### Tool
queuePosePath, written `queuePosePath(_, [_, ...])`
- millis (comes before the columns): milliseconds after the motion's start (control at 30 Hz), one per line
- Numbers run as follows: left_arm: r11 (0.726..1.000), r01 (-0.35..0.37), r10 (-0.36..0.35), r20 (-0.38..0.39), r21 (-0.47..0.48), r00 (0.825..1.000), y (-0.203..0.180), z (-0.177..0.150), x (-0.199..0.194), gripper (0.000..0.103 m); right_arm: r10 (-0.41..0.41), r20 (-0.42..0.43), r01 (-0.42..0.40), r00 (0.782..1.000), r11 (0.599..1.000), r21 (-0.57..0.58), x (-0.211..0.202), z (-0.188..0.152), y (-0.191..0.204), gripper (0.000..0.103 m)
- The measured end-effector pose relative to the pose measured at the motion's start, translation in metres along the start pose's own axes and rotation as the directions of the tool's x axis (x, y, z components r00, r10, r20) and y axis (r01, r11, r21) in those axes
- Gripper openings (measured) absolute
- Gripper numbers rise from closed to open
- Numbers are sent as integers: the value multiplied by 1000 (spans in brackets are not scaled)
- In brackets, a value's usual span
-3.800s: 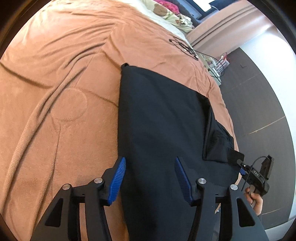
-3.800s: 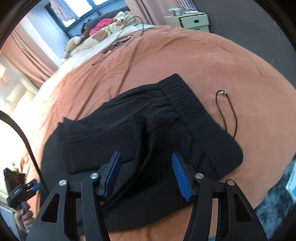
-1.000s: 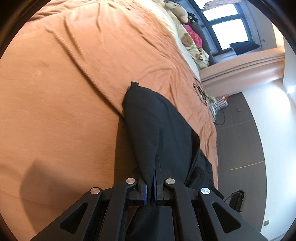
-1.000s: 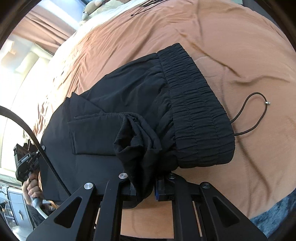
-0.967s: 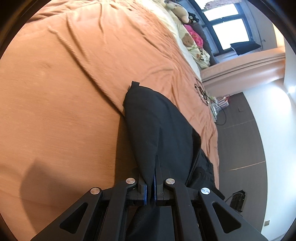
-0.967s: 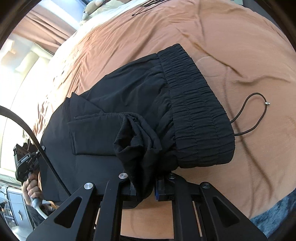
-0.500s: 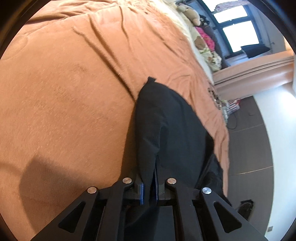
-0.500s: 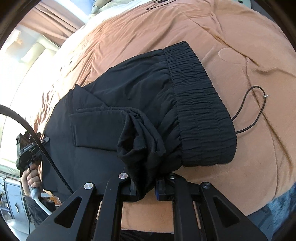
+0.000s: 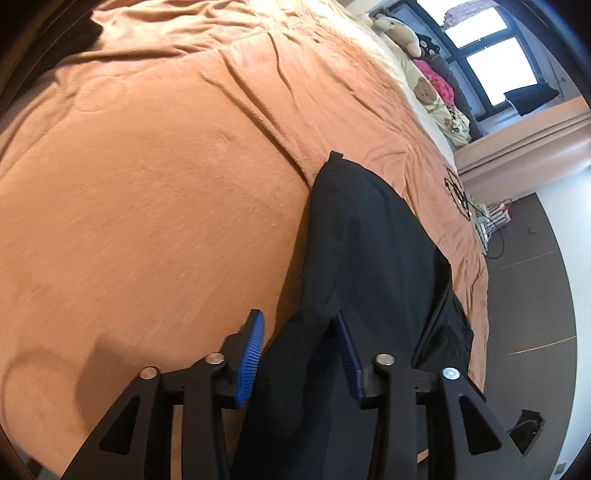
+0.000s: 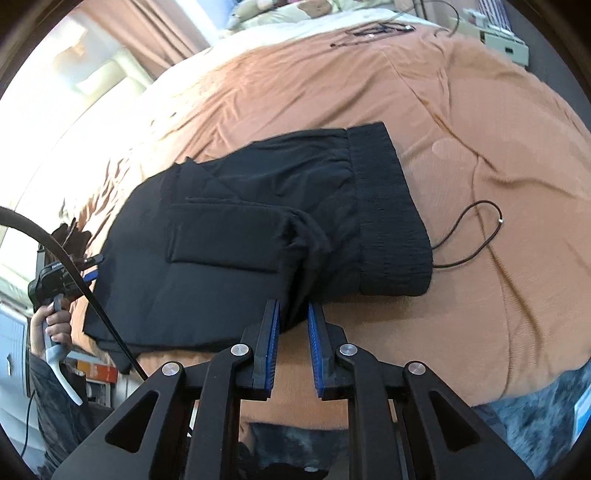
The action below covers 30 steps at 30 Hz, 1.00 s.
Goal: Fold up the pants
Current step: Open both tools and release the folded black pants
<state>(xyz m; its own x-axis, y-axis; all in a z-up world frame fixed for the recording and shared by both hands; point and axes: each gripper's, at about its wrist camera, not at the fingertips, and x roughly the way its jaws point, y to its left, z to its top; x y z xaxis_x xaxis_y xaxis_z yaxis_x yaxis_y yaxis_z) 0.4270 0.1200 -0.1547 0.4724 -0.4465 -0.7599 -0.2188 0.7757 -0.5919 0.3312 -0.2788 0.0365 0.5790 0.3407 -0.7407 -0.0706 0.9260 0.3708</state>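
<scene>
Black pants (image 9: 369,251) lie partly folded on an orange blanket (image 9: 147,184). My left gripper (image 9: 297,321) is at the leg end; its jaws are opening, and a fold of the fabric hangs loose between the blue pads. In the right wrist view the pants (image 10: 229,236) show their elastic waistband (image 10: 388,206) and a drawstring (image 10: 476,236) trailing onto the blanket. My right gripper (image 10: 292,310) is at the near edge beside the waistband, nearly closed, with a pinch of black fabric filling the gap at its tips. A hand holds the left gripper (image 10: 55,280) at far left.
Stuffed toys (image 9: 399,33) and pillows lie at the head of the bed under a window. Black cables (image 10: 373,31) rest on the blanket's far side, near a small cabinet (image 10: 506,40). Dark floor (image 9: 535,277) runs along the bed. A grey-blue rug (image 10: 535,417) lies below.
The left jaws, clamped on the pants edge before, have parted and the fabric hangs free. The right gripper rolled, and the bunched fabric it holds now lies flatter.
</scene>
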Motion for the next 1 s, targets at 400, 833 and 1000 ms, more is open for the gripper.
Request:
queuePosePath(400, [998,-1,-2,51,65,999,-23,-17,-13,65,27,81,-15,996,989,-147,-19,0,28,51])
queuePosePath(833, [997,22,-26,51,77,998,-26,-11,-11,65,-21,70,47,997,913,-405,24,26,86,51])
queuePosePath(1000, [997,56,-58,36,47,998,-18,-6,-11,65,-31,34,43,999,878,-477,59,40,108,51])
